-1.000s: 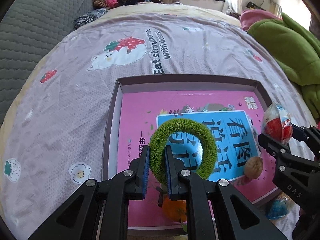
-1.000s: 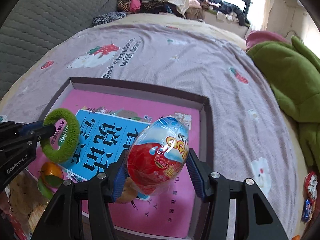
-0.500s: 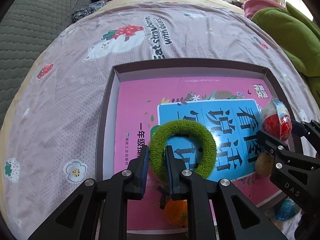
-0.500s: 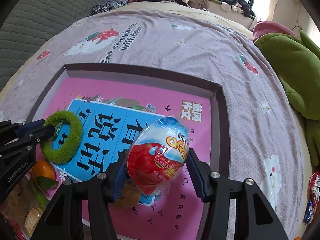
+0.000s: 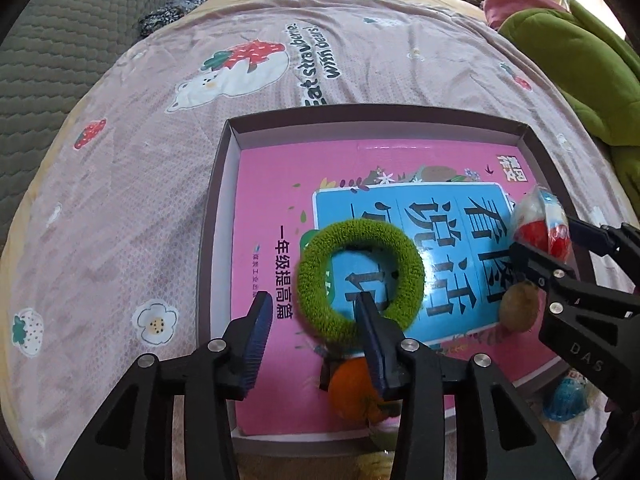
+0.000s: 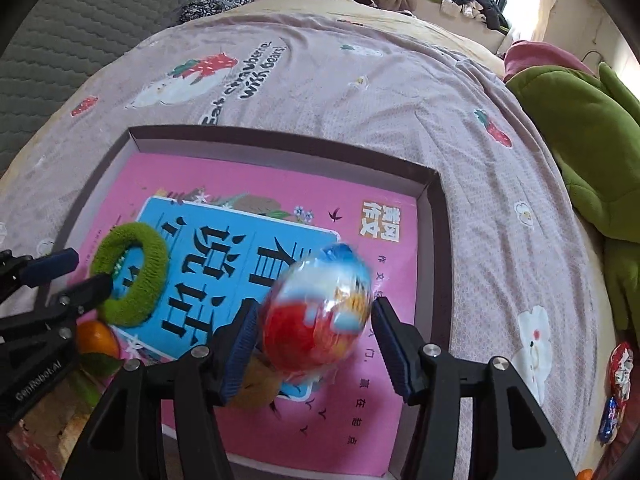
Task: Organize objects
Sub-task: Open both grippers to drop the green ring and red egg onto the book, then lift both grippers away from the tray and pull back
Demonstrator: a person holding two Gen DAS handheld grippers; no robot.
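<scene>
A fuzzy green ring [image 5: 360, 276] lies over the pink book [image 5: 272, 184] inside a shallow dark box [image 5: 216, 208]. My left gripper [image 5: 314, 320] is opening. Its right finger pokes through the ring's hole and its left pad stands clear of the band. My right gripper [image 6: 314, 332] is also opening around a red, white and blue wrapped toy egg [image 6: 316, 312]. The egg is blurred between the pads, with a gap at the right pad. From the right wrist, the ring [image 6: 132, 276] hangs at the left gripper [image 6: 86, 272]. From the left wrist, the egg [image 5: 540, 224] shows at the right gripper [image 5: 548, 240].
An orange [image 5: 352, 388] and a brown kiwi-like fruit [image 5: 520, 308] sit at the box's near edge. A blue wrapped item [image 5: 568, 400] lies outside it. A green plush [image 6: 580, 128] and snack packets [image 6: 620, 364] lie on the bedspread to the right. A grey quilted backrest [image 5: 60, 40] is at left.
The left jaws have parted and let go of the green ring. The right jaws have widened, and the egg, sharp before, now blurs and sits lower between them.
</scene>
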